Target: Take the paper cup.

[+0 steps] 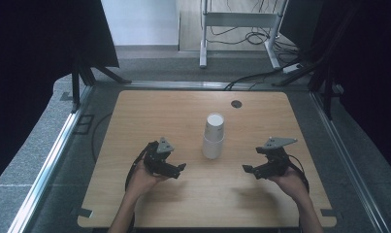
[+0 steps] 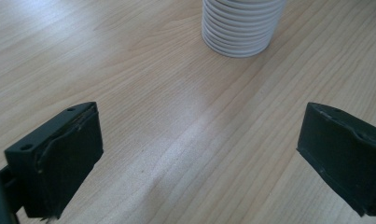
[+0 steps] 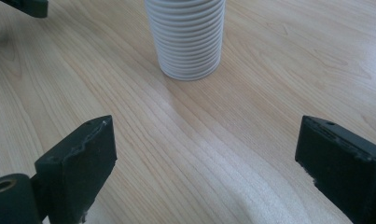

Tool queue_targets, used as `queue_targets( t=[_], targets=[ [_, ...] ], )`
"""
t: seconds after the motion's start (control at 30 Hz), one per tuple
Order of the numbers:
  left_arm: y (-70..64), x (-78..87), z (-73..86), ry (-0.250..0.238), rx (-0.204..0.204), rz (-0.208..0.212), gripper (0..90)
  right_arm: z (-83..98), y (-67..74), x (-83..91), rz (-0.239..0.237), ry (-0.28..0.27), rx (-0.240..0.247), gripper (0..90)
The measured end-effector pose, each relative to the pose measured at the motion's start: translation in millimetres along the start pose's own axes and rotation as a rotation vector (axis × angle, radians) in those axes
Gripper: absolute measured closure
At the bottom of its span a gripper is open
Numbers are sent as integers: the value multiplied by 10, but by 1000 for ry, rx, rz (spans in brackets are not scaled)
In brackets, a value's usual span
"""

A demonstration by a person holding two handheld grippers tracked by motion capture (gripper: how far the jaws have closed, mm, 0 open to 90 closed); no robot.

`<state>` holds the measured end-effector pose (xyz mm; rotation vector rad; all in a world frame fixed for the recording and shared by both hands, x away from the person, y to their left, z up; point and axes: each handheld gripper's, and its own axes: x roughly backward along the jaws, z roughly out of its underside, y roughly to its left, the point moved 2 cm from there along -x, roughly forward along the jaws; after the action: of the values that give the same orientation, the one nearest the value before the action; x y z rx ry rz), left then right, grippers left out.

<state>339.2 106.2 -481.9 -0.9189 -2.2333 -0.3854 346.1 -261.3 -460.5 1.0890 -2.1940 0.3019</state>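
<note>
Nearest the camera in the high view, a person's two forearms come up from the bottom edge onto a wooden table (image 1: 135,121). Each hand holds a black two-jaw gripper low over the bare wood.

The left gripper (image 1: 179,168) points toward the right one, its jaws spread wide with nothing between them. The right gripper (image 1: 247,169) points back toward the left one, its jaws also spread wide and empty.

Between and a little beyond the two grippers stands a stack of white cups (image 1: 213,136), upside down, upright on the wood, its long axis vertical. Its ribbed side is a pile of nested rims.

In the left gripper view the stack (image 2: 241,28) sits ahead of the spread jaws and to their right, with open table between. In the right gripper view the stack (image 3: 185,39) sits ahead and slightly left of centre, also apart from the jaws.

Neither gripper touches the stack. The left gripper looks slightly nearer in the high view, though the difference is small. Each would likely have to move forward and inward to bring its jaws around the stack's side.
</note>
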Motion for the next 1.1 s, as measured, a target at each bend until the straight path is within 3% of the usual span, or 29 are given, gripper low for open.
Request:
queue_targets(
  t=[0.4,1.1],
  targets=[
    [-2,-62,-78,6,-25,-8,14,-155,24,-10,0,16,34,54],
    [-15,-146,-316,-6,-43,22,45,-393,19,-47,-34,14,38,54]
  ],
)
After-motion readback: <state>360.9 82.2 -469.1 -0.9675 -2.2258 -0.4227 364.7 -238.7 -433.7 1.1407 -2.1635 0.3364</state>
